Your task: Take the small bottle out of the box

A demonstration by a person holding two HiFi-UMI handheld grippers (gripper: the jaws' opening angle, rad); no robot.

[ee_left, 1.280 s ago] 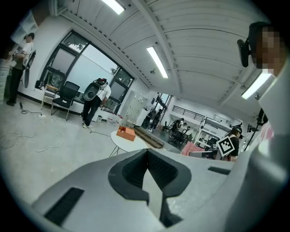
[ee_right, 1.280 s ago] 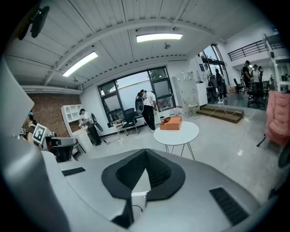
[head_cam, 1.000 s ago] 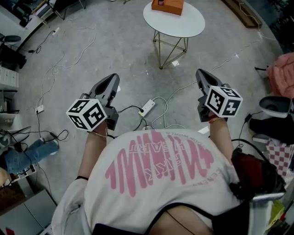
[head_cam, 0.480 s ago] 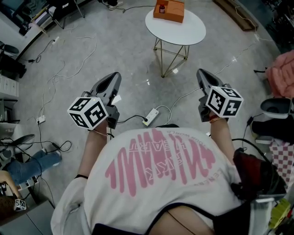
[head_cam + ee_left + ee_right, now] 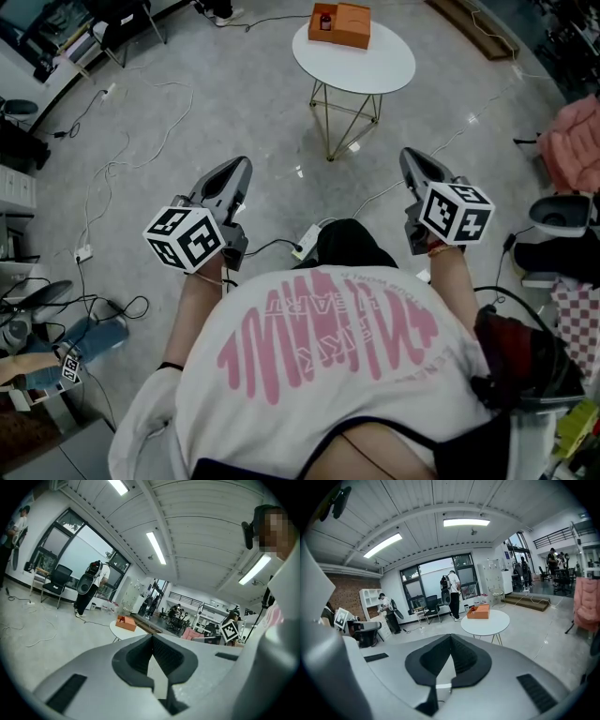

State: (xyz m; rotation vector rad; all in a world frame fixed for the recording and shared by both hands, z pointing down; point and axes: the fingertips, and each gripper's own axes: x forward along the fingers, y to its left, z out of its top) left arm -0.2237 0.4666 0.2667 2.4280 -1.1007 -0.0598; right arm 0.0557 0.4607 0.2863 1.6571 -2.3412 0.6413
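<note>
Grey floor [image 5: 234, 103], cables; round white table [image 5: 375, 70] far ahead. In box [image 5: 345, 25], small bottle [image 5: 325, 19] upright. Closed, empty: left gripper [image 5: 245, 163], right gripper [image 5: 407, 153].

At the top centre of the head view, the box [image 5: 349, 22] was orange, and the small bottle [image 5: 325, 19] in it looked dark. The round table [image 5: 370, 67] was white, its wire legs [image 5: 349, 112] gold. The floor [image 5: 244, 103] was pale grey and faintly speckled. The left gripper [image 5: 244, 165] and right gripper [image 5: 406, 154] were grey, their cubes [image 5: 185, 237] white with black square markers. The person's shirt [image 5: 328, 375] was white with a pink wavy print. At the right edge a cloth [image 5: 574, 141] was pink. At lower right a checked fabric [image 5: 574, 314] was red and white.
</note>
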